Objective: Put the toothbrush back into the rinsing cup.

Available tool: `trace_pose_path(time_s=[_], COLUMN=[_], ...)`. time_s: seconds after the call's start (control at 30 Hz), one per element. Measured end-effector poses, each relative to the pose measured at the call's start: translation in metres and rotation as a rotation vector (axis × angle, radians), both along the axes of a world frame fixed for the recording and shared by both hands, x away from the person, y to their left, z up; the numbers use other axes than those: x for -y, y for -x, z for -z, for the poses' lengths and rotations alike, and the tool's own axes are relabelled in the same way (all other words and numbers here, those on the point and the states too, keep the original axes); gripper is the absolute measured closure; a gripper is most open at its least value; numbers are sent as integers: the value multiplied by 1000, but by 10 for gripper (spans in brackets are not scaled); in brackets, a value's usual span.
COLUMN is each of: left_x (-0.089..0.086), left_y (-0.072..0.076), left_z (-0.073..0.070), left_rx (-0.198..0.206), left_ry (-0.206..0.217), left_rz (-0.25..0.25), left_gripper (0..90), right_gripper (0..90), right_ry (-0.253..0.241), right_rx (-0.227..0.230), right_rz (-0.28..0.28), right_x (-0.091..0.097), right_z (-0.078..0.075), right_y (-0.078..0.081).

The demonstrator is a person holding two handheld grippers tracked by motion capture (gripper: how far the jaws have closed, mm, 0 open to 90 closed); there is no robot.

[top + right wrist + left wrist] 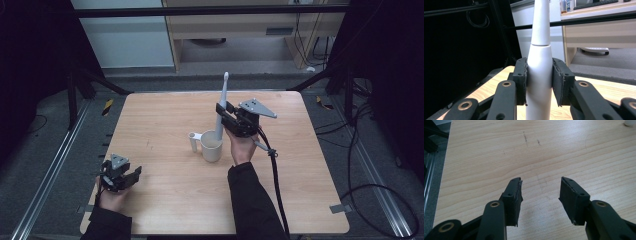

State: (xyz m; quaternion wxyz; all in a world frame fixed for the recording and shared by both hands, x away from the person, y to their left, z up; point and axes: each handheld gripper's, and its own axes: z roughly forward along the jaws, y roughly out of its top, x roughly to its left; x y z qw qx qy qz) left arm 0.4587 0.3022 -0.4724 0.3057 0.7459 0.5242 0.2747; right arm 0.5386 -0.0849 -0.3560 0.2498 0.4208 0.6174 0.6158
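Observation:
A white electric toothbrush (221,107) stands upright with its lower end inside a white mug (212,146) near the table's middle. My right gripper (220,116) is shut on the toothbrush; in the right gripper view both pads press the sides of its thick handle (539,72) and the slim neck rises above them. A small white tube-shaped piece (193,140) stands just left of the mug. My left gripper (134,176) rests near the table's front left, open, with bare wood between its fingers (513,197).
The wooden table (165,200) has wide bare wood at the front and on the right. Black frame bars, cables and a pale cabinet lie beyond the far edge. The right gripper's cable (274,175) trails toward the front edge.

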Motion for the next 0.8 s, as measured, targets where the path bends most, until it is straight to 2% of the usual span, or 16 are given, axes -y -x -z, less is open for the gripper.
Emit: trace_pose_path(time_s=[0.8], left_x=[0], left_y=[0], left_z=[0], left_rx=[2], left_ry=[0], left_rz=[2], left_gripper=[511], right_gripper=[674], right_ry=[25], right_rx=[-78], right_rz=[-21], right_x=[-23], right_z=[29], right_y=[-11])
